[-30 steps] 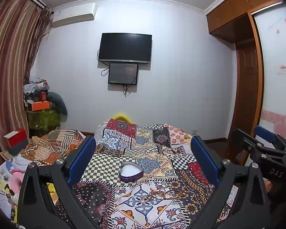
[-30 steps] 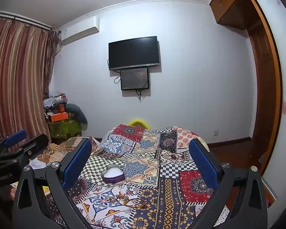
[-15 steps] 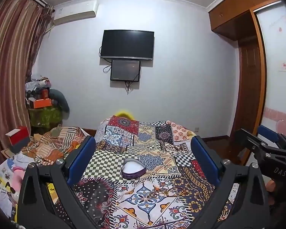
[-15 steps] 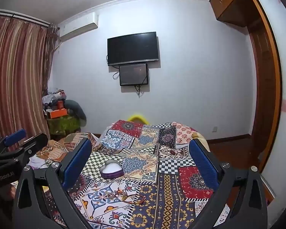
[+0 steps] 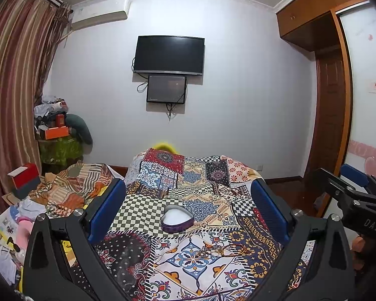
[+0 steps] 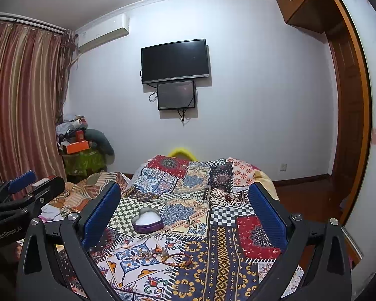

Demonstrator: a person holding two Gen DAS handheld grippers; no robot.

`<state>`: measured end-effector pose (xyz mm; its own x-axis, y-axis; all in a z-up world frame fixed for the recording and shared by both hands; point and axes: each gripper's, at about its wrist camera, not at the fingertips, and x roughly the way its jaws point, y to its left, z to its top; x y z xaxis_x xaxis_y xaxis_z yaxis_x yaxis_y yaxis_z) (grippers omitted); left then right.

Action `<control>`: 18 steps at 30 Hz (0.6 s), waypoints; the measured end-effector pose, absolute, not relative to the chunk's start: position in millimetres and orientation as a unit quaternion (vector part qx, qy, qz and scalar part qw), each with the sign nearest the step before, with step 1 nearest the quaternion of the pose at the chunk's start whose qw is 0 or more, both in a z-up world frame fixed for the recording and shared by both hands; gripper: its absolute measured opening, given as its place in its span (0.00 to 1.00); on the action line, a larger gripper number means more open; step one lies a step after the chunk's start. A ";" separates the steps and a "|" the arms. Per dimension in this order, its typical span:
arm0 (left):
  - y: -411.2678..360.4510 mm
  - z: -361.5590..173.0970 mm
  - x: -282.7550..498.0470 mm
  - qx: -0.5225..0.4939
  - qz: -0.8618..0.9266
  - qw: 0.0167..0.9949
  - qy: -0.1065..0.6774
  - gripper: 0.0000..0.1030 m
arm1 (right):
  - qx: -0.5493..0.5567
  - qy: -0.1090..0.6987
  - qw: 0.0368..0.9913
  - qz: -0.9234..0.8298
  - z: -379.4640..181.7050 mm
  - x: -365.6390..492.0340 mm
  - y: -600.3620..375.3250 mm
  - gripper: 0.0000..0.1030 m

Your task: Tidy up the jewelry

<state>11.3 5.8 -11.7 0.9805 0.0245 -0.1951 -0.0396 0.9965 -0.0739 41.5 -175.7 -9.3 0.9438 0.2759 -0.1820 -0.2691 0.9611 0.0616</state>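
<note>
A purple heart-shaped box (image 5: 177, 220) with a white inside lies open on the patchwork bedspread (image 5: 188, 175); it also shows in the right wrist view (image 6: 148, 221). Thin jewelry strands (image 5: 214, 250) lie on the cloth in front of the box, and show in the right wrist view (image 6: 171, 255) too. My left gripper (image 5: 188, 208) is open and empty, held above the bed short of the box. My right gripper (image 6: 184, 208) is open and empty, to the right of the left one.
A pile of clothes and boxes (image 5: 37, 200) lies left of the bed. A cluttered stand (image 5: 57, 138) is in the far left corner by the curtain. A TV (image 5: 169, 55) hangs on the far wall. A wardrobe (image 6: 348, 125) stands at right.
Both grippers have tilted slightly downward and moved a little forward, so the bed and heart box sit lower and nearer in both views. Both stay open.
</note>
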 end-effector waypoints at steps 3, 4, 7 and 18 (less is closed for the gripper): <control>5.7 -12.0 12.0 -0.038 0.015 0.994 0.098 0.97 | 0.019 0.096 0.986 0.138 -10.7 42.6 -176.1 0.98; 5.6 -12.1 12.1 -0.038 0.015 0.994 0.098 0.97 | 0.019 0.096 0.986 0.138 -11.4 42.5 -176.1 0.98; 5.5 -12.4 12.8 -0.036 0.015 0.994 0.099 0.97 | 0.019 0.096 0.986 0.138 -12.7 42.1 -176.0 0.98; 7.0 -14.1 14.6 -0.031 0.018 0.994 0.102 0.98 | 0.016 0.098 0.985 0.139 -13.4 42.1 -173.5 0.98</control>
<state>14.6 7.0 -14.1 0.9784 0.0303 -0.2044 -0.0431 0.9974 -0.0584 42.1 -173.5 -13.4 0.9423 0.2766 -0.1884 -0.2704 0.9610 0.0582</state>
